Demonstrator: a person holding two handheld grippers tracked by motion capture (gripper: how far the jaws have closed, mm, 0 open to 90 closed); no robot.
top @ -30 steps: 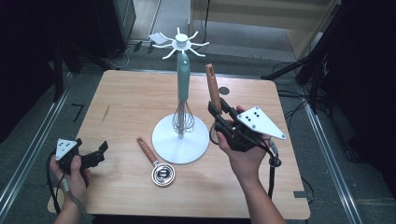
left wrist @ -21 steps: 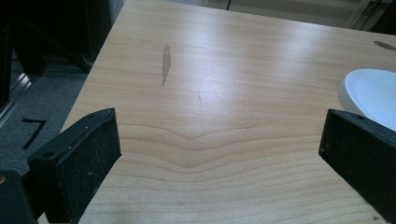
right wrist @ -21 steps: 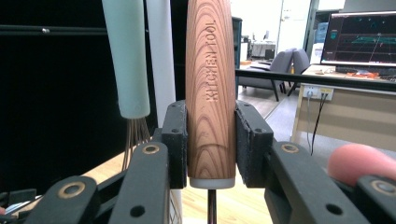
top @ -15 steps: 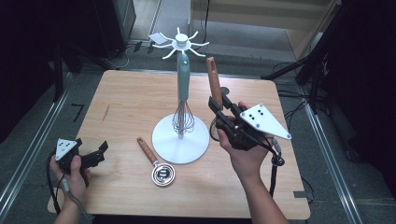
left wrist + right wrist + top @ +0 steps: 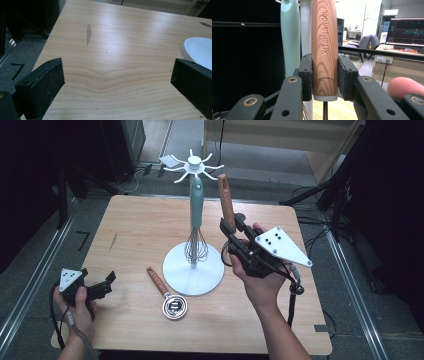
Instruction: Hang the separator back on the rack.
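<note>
Where jaws clamp it, the wood-grained handle [image 5: 325, 47] reads "KITCHEN TOOL".

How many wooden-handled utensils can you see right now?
2. One utensil stands upright in the jaws of the right gripper, beside the white stand. The other, a strainer, lies flat on the table in front of the stand's base.
</note>
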